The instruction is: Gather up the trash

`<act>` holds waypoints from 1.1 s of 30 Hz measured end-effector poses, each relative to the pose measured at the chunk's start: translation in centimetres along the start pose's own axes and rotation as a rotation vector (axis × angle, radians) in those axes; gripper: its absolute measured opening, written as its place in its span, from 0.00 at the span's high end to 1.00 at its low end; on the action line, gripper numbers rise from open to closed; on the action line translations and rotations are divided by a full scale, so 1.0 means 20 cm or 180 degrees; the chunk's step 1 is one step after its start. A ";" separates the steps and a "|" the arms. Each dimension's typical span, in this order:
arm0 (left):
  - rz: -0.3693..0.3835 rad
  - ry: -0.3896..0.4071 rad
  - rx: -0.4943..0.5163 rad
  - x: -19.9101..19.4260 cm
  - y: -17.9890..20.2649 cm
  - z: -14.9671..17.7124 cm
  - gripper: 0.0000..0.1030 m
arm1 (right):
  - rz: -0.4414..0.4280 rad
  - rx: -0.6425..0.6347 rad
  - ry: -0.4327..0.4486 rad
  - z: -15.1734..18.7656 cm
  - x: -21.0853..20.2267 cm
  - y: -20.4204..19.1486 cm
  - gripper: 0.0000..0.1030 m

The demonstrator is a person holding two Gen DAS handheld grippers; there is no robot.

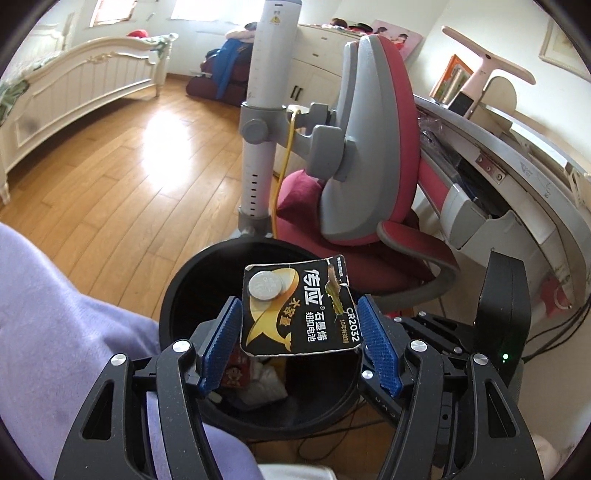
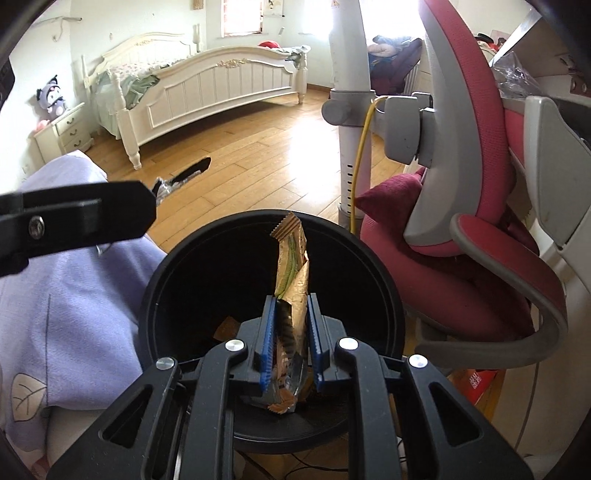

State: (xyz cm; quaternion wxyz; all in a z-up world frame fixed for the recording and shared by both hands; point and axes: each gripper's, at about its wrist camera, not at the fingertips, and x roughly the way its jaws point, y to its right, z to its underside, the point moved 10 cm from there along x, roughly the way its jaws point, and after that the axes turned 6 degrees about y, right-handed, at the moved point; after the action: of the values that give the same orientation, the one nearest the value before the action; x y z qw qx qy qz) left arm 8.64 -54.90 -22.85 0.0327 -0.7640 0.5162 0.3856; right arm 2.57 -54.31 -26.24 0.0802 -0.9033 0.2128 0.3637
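A battery card (image 1: 300, 306) is held between the left gripper's (image 1: 301, 334) wide jaws, and a wrapper (image 2: 291, 291) sits between the right gripper's (image 2: 291, 332) narrow jaws, both above the black bin (image 2: 369, 266).

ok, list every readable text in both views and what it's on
"伟应" – brand on the battery card in the left claw
"CR2032" – same card, right edge
"石墨烯 纽扣电池" – same card
"大容量" – same card, gold letters
Small line beside "CR2032": too small to read
Yellow warning sign on the white pole: blurred
Snack wrapper in the right claw: no readable print
Red box: unreadable
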 end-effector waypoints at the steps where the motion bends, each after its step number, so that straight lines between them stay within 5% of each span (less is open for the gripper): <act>1: -0.0047 0.0016 0.0027 0.00 0.00 -0.01 0.31 | 0.0027 0.0007 -0.0002 0.00 0.00 0.01 0.62; 4: -0.0153 0.0114 0.0042 -0.06 -0.02 -0.03 0.11 | 0.0082 0.0042 0.0071 0.00 -0.04 0.02 0.22; 5: -0.0179 0.0159 0.0043 -0.08 -0.03 -0.03 0.09 | 0.0083 0.0054 0.0107 0.00 -0.06 0.02 0.20; 11: -0.0545 0.0409 0.0079 -0.34 -0.12 -0.04 0.05 | -0.0046 0.0014 0.0175 -0.04 -0.13 -0.08 0.20; 16: -0.1229 0.0712 -0.0069 -0.72 -0.35 0.00 0.05 | -0.0363 0.0047 0.0435 -0.17 -0.26 -0.28 0.13; 23: -0.2367 0.1048 -0.0486 -1.41 -0.81 0.25 0.05 | -0.1072 -0.0098 0.0944 -0.40 -0.53 -0.84 0.05; 29: -0.3302 0.1331 -0.0882 -1.98 -1.10 0.52 0.05 | -0.1577 -0.0212 0.1170 -0.43 -0.62 -1.36 0.05; 33: -0.3491 0.1472 -0.1099 -2.20 -1.19 0.65 0.05 | -0.1722 -0.0336 0.1177 -0.36 -0.60 -1.61 0.05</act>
State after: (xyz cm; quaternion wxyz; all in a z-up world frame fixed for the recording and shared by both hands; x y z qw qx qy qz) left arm 13.35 -4.44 -12.95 -0.0107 -0.9761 -0.0277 0.2152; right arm 13.57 -23.62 -12.95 0.0871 -0.9807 -0.0429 0.1697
